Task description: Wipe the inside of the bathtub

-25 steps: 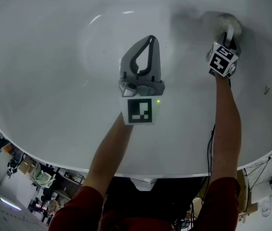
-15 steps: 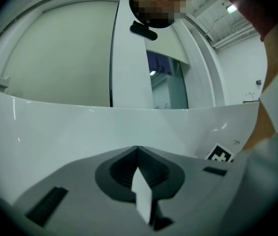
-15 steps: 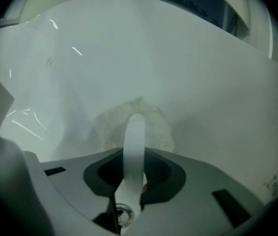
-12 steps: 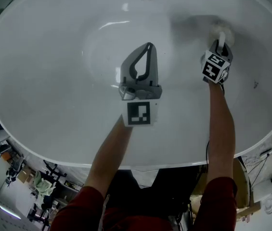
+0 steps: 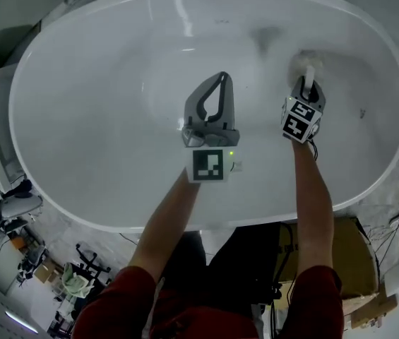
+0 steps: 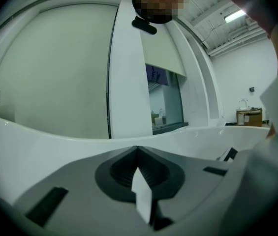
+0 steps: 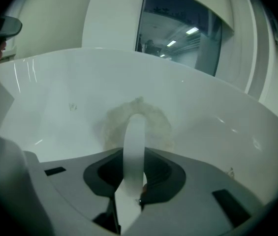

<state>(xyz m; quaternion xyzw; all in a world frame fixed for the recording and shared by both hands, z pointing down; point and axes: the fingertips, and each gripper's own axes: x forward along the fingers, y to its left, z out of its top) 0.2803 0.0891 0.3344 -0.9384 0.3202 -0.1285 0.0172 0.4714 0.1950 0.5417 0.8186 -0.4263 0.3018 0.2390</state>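
The white oval bathtub (image 5: 79,126) fills most of the head view, and both grippers reach into it over its near rim.

The right gripper (image 5: 307,87) is low inside the bathtub, against the sloping wall near its right end. Its jaws are clenched on a curved white handle (image 7: 134,146) that rises between them. The handle leads to a round, fuzzy, off-white pad (image 7: 146,117), which appears to be a scrubbing pad, though its texture is soft in the dim light. The pad lies flat against the bathtub's inner wall, just beyond the jaw tips. A faint grey smudge shows on the wall beside it.

The left gripper (image 5: 220,80) hangs over the middle of the bathtub, above the floor of the basin and well apart from the pad. Its jaws are pressed together at the tips and grasp nothing. They point across the bathtub toward its far rim. A small green light (image 5: 232,154) glows on its body, beside its marker cube (image 5: 208,165). The right gripper's marker cube (image 5: 299,121) sits tilted, just behind that gripper's jaws.

Bare forearms run back from both grippers across the near rim to red sleeves (image 5: 121,295). Outside the bathtub, by its near right corner, stands a brown cardboard box (image 5: 358,249). Assorted clutter lies on the floor off its near left side.
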